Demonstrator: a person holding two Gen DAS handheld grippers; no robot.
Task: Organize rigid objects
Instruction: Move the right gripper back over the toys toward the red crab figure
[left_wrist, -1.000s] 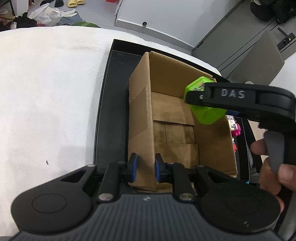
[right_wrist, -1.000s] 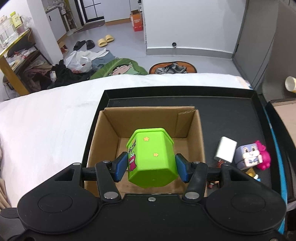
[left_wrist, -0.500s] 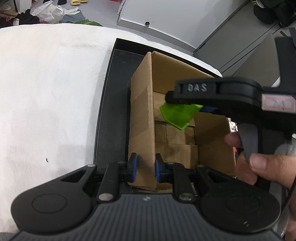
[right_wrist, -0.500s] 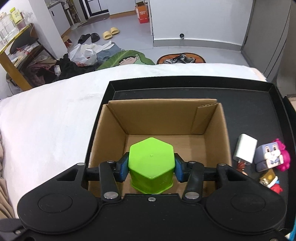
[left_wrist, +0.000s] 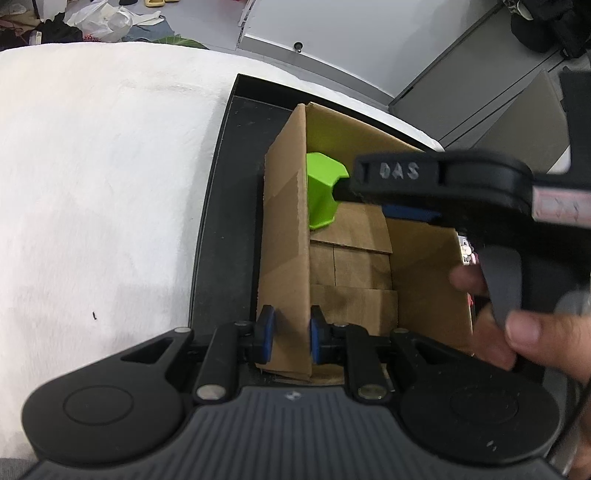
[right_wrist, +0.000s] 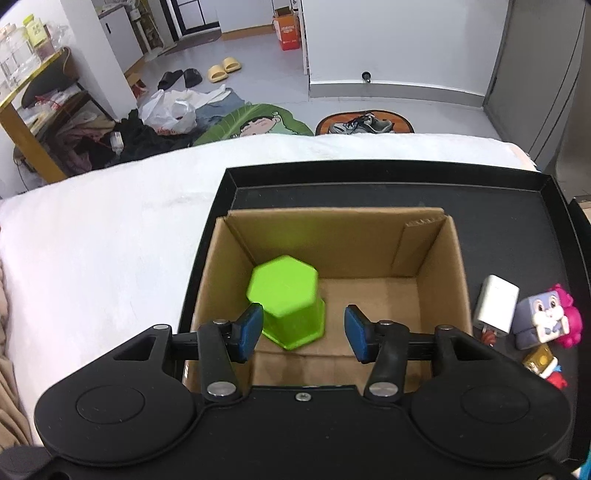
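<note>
A green hexagonal cup (right_wrist: 286, 304) stands upside down on the floor of the open cardboard box (right_wrist: 436, 258), near its left wall; it also shows in the left wrist view (left_wrist: 322, 192). My right gripper (right_wrist: 303, 330) is open just above and behind the cup, its left pad beside the cup's side. My left gripper (left_wrist: 289, 338) is shut on the near left wall of the box (left_wrist: 286, 258). The right gripper's body crosses the left wrist view above the box.
The box sits in a black tray (right_wrist: 369, 177) on a white cloth (right_wrist: 92, 236). To the right of the box in the tray lie a white charger (right_wrist: 496, 299), a rabbit cube toy (right_wrist: 545, 319) and small figures (right_wrist: 545, 363).
The right gripper lowered the green cup into the box, turned it base-up, then opened and let it go near the left wall. The left gripper kept its hold on the box wall.
</note>
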